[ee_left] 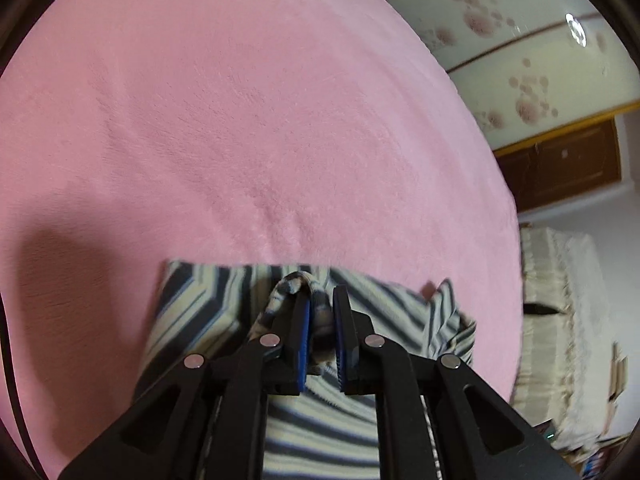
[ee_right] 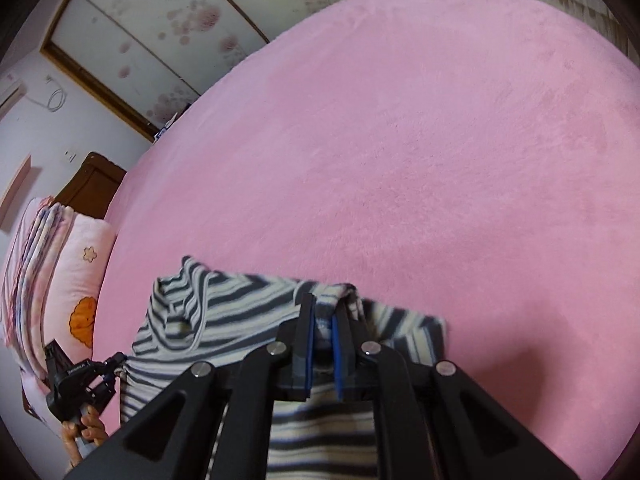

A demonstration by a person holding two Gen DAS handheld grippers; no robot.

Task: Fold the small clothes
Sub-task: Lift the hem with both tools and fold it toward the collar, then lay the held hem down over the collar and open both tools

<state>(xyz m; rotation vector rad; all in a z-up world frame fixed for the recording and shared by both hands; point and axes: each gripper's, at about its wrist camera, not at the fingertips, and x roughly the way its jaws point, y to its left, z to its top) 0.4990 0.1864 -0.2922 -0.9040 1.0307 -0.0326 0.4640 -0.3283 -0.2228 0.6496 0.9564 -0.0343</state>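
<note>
Pink plush bedspread (ee_left: 240, 120) under striped garment (ee_left: 200, 304), floral wardrobe doors (ee_left: 520, 60) behind.

No readable text is showing in either view. On the left gripper (ee_right: 82, 376), seen small at the lower left edge of the right wrist view, a thin line of white lettering is running along its black body, but it is too small and blurred to make out. Nothing else is carrying words, numbers, labels or signs.
</note>
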